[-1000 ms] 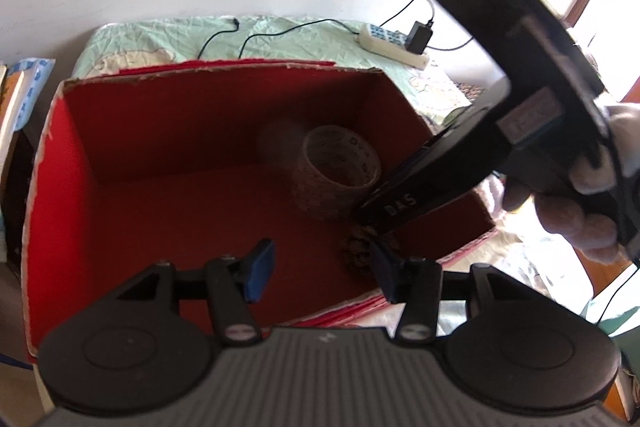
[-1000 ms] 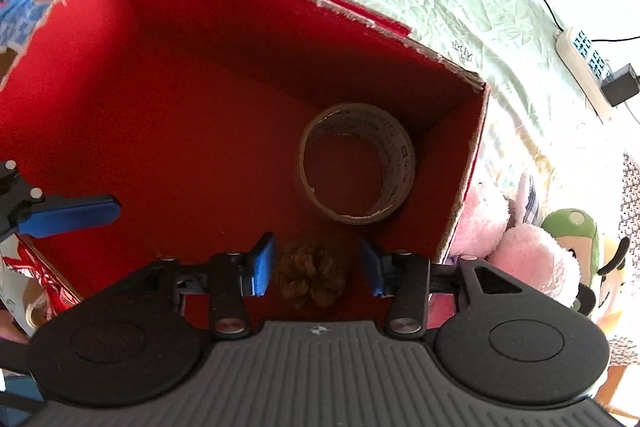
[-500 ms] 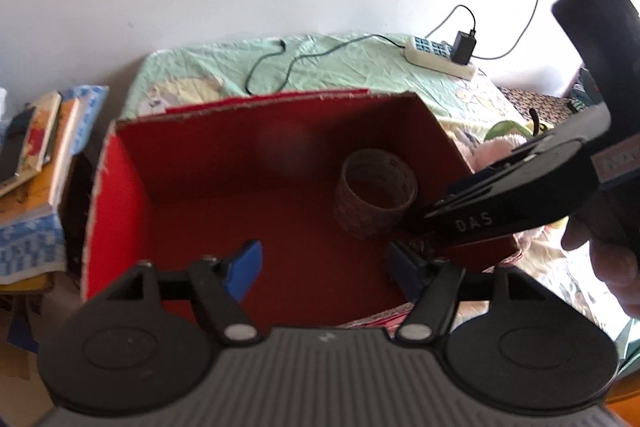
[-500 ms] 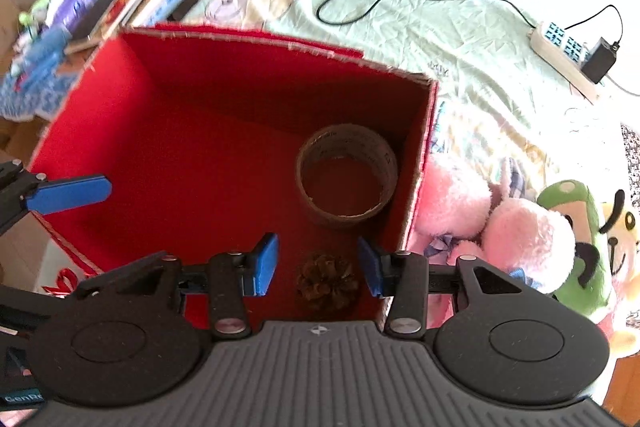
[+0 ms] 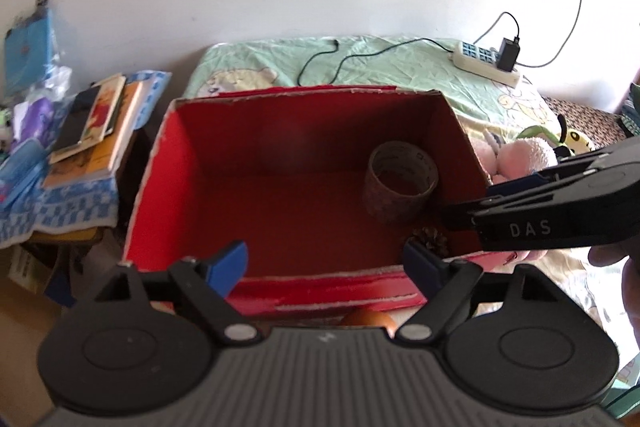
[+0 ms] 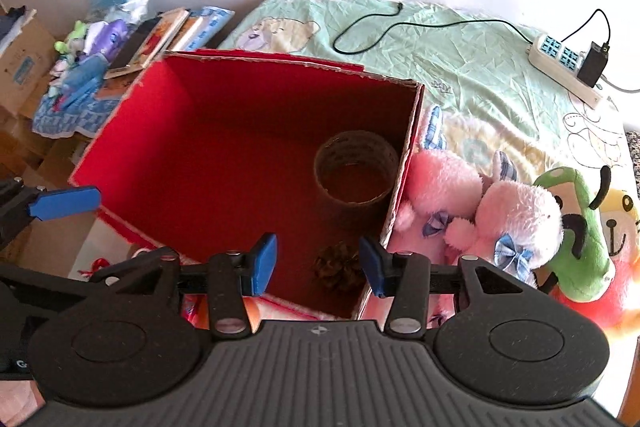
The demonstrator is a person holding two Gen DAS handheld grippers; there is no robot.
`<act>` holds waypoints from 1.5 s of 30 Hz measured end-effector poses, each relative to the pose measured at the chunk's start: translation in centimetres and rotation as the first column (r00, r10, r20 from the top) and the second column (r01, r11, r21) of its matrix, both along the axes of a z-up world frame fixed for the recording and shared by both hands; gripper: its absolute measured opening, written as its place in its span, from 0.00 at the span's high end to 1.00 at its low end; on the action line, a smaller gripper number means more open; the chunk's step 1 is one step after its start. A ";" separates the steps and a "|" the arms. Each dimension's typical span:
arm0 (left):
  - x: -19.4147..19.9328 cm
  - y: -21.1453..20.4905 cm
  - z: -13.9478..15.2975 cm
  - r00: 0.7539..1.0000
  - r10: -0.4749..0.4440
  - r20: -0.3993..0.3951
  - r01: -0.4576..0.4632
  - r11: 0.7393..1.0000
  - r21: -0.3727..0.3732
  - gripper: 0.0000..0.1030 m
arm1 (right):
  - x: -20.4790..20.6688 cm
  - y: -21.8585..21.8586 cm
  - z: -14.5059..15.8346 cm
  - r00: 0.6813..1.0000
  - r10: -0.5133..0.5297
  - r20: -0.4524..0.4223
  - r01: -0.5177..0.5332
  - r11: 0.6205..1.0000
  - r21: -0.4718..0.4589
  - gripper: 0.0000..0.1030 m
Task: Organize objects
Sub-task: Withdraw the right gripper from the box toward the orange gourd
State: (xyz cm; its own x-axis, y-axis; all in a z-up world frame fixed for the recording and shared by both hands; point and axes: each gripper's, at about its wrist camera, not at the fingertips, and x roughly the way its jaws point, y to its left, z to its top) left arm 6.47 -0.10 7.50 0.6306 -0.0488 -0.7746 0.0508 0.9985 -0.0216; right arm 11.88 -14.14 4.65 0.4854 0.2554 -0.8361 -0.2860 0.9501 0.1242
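A red cardboard box (image 5: 160, 163) (image 6: 412, 131) stands open on the bed. Inside it, at the right end, stands a roll of clear tape (image 5: 400, 183) (image 6: 356, 167), and a brown pine cone (image 5: 432, 241) (image 6: 336, 267) lies on the floor in the near right corner. My left gripper (image 5: 324, 261) hovers open above the box's near wall, with nothing between its blue pads. My right gripper (image 6: 318, 263) is open too, held above the pine cone and apart from it. In the left wrist view the right gripper's black body reaches in from the right edge.
Pink plush toys (image 6: 480, 203) and a green plush (image 6: 576, 227) lie against the box's right side. A power strip (image 6: 560, 63) with a black cable rests on the green sheet (image 6: 440, 47). Books (image 5: 96, 131) are stacked left of the box. An orange object (image 5: 368, 319) peeks out below the box's near wall.
Both grippers have pulled up and back from the box. The pine cone, which lay between the right gripper's open pads, now lies lower down on the box floor.
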 end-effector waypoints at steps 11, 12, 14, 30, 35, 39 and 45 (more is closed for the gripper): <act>-3.9 -1.8 0.4 0.989 0.147 -0.004 -0.146 0.988 0.055 0.13 | -3.6 -0.9 0.7 0.994 0.096 0.060 -0.102 0.991 0.089 0.53; -4.2 -1.9 0.2 0.987 0.160 -0.010 -0.160 0.985 0.058 0.12 | -4.0 -1.0 0.7 0.993 0.099 0.067 -0.105 0.989 0.101 0.53; -4.9 -2.0 -0.1 0.983 0.184 -0.024 -0.182 0.981 0.060 0.12 | -4.7 -1.3 0.8 0.992 0.103 0.077 -0.112 0.986 0.126 0.53; -7.7 -1.4 -4.4 0.955 0.251 -0.157 -0.241 0.967 0.078 0.09 | -8.1 -2.2 -2.4 0.999 0.024 0.030 -0.031 0.974 0.225 0.53; -8.5 1.1 -5.2 0.957 0.232 -0.173 -0.226 0.973 0.052 0.09 | -8.7 -2.2 -4.5 0.997 -0.044 -0.057 0.058 0.963 0.263 0.53; -9.8 2.8 -5.7 0.967 0.193 -0.165 -0.191 0.981 0.026 0.09 | -9.4 -2.1 -5.7 0.991 -0.090 -0.095 0.114 0.950 0.290 0.54; -10.3 5.1 -5.8 0.980 0.115 -0.165 -0.123 0.992 -0.040 0.09 | -9.9 -1.0 -7.4 0.982 -0.121 -0.142 0.158 0.944 0.288 0.54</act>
